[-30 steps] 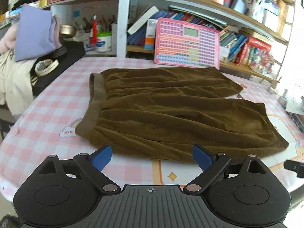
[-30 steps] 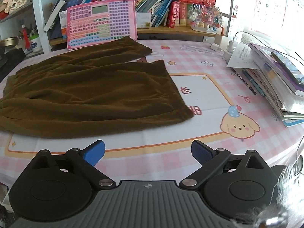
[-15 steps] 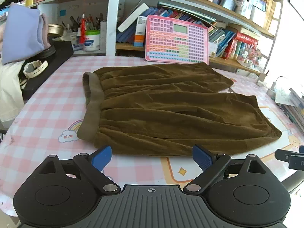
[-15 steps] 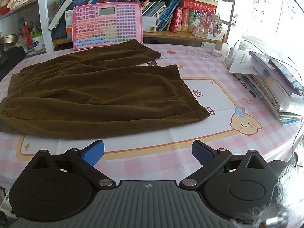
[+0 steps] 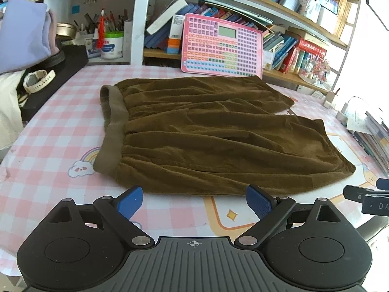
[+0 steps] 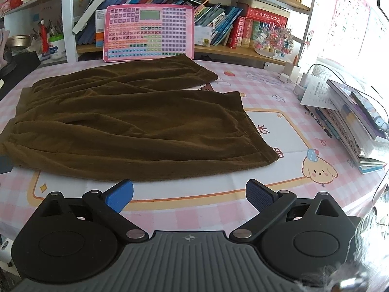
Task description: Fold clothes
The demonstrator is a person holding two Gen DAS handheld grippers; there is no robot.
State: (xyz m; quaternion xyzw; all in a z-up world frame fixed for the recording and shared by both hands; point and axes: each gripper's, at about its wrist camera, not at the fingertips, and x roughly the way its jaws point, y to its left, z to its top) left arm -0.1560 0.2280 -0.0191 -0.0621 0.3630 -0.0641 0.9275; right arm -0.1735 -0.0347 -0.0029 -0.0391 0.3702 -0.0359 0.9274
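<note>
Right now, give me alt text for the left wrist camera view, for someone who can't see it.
Brown shorts lie flat and unfolded on a pink checked tablecloth, waistband at the left. The open left claw hovers at the near edge, holding nothing. A pink keyboard toy leans against cluttered bookshelves behind.

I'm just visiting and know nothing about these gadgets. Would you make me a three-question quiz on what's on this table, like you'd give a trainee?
1. True or false: the left gripper is holding the brown shorts.
2. Multiple choice: what leans upright against the shelf behind the shorts? A) a pink keyboard toy B) a mirror C) a laptop
3. Fill in: the shorts' waistband lies toward the ______ gripper's side.

Key
1. False. Its fingers are spread apart, short of the cloth; the right gripper is open too.
2. A
3. Left. The leg hems point to the right, toward the stack of books.
</note>
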